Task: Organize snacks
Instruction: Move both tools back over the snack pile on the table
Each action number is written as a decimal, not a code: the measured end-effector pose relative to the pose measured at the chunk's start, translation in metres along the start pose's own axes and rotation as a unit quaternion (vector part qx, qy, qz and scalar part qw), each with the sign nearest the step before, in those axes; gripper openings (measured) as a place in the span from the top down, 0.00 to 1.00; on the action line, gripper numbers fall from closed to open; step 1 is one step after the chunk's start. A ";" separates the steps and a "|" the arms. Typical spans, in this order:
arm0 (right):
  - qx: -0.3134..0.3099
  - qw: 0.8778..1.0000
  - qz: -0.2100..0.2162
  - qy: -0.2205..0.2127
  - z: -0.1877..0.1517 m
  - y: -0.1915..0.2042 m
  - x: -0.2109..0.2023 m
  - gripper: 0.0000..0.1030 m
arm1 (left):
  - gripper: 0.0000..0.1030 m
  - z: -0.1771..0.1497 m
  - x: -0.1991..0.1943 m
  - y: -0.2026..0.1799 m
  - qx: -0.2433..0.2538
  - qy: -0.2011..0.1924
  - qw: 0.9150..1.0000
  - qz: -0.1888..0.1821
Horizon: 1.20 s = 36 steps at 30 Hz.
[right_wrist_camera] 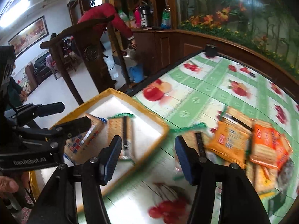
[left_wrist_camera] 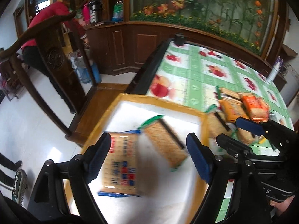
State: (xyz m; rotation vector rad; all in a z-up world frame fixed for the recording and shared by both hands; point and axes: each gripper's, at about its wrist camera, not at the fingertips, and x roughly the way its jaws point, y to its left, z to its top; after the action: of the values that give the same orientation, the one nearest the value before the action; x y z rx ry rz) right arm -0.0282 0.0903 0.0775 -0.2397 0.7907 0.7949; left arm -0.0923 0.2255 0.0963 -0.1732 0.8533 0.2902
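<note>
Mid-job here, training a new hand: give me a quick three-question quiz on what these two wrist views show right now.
1. How many cracker packets lie in the yellow-rimmed tray?
2. True or false: the left gripper is clamped on a packet.
3. Where is the orange packet? A in the tray; B in the pile on the tablecloth; C in the right gripper.

Key: 1. Two, the blue-edged packet and the green-edged packet. 2. False, its jaws stand open, empty. 3. B.
</note>
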 end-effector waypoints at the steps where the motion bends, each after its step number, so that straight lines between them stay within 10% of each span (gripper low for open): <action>1: 0.005 1.000 -0.009 -0.001 -0.005 -0.008 -0.005 0.43 | 0.19 0.000 -0.002 -0.007 0.005 -0.002 1.000 -0.002; 15: 0.084 0.991 -0.106 0.002 -0.065 -0.116 -0.060 0.41 | 0.16 0.009 0.003 -0.122 0.068 0.003 0.996 -0.050; 36: 0.142 0.986 -0.092 0.003 -0.095 -0.167 -0.079 0.40 | 0.16 0.046 0.117 -0.198 0.106 0.121 0.985 -0.059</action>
State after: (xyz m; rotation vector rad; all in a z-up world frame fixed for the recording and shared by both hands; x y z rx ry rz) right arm 0.0052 -0.1129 0.0526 -0.0583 0.8644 0.5004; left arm 0.0763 0.0716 0.0439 -0.0591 1.1044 0.0662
